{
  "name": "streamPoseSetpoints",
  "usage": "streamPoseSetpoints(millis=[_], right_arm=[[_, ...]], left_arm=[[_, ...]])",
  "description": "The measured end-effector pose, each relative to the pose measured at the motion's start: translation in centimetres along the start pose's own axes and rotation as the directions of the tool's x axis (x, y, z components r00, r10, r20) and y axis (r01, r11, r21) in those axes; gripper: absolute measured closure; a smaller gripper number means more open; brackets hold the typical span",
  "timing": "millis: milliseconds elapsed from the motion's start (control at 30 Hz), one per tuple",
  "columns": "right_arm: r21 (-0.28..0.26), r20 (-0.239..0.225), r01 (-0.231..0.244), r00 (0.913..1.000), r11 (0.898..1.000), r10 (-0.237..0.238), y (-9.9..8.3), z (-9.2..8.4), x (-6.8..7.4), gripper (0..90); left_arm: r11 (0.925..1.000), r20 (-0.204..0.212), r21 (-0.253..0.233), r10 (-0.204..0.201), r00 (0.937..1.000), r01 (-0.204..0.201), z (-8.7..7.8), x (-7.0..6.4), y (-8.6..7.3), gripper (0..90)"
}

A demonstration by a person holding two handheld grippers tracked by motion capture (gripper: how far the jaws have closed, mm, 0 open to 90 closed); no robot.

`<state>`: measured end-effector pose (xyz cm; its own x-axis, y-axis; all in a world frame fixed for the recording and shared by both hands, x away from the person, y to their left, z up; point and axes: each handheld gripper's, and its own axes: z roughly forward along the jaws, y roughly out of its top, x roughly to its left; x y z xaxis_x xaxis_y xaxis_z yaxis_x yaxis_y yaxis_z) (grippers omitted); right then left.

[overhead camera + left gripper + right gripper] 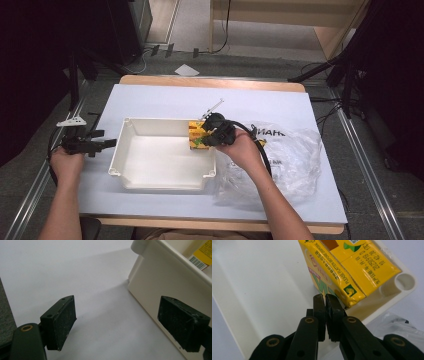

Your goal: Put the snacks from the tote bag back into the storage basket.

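A yellow drink carton [196,133] [352,267] leans in the far right corner of a white plastic tray [160,186] [262,290]. My right gripper [205,140] [325,298] reaches over the tray's right rim, its jaws shut together just short of the carton's lower corner with nothing seen between them. My left gripper [112,143] [117,320] hovers open over the table just outside the tray's left wall [160,280], holding nothing. The carton's [202,255] barcode peeks over that wall.
A crumpled clear plastic bag [295,155] [397,322] with printed letters lies on the white table top [160,100] right of the tray, under my right forearm. Dark stands and cables flank the table on the floor.
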<state>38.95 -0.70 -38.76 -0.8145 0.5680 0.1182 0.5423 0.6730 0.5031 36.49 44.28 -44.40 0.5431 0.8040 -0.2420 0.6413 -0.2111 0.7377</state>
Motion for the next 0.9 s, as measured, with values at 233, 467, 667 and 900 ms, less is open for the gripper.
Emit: streamPoseSetpoints(millis=[233, 467, 667, 900], right_arm=[[-0.026, -0.043, -0.006, 0.9991, 1.0, 0.005, -0.1, -1.0, -0.2, 81.9], [-0.04, -0.094, 0.004, 0.9955, 0.999, -0.008, 0.0, -2.3, -0.3, 63.4], [-0.039, -0.129, 0.006, 0.9916, 0.999, -0.011, 0.1, -3.4, -0.4, 53.4], [-0.05, -0.128, -0.013, 0.9917, 0.999, 0.006, -0.2, -4.6, -0.9, 49.5]], left_arm=[[1.0, 0.001, -0.002, -0.001, 1.0, 0.001, 0.0, 0.1, 0.0, 16.1], [1.0, 0.002, -0.001, -0.003, 1.0, 0.003, 0.1, 0.0, 0.1, 16.1], [1.0, 0.001, 0.002, -0.003, 1.0, 0.003, 0.0, 0.0, 0.0, 16.1], [1.0, -0.001, 0.004, -0.004, 1.0, 0.004, 0.1, 0.0, 0.0, 16.1]])
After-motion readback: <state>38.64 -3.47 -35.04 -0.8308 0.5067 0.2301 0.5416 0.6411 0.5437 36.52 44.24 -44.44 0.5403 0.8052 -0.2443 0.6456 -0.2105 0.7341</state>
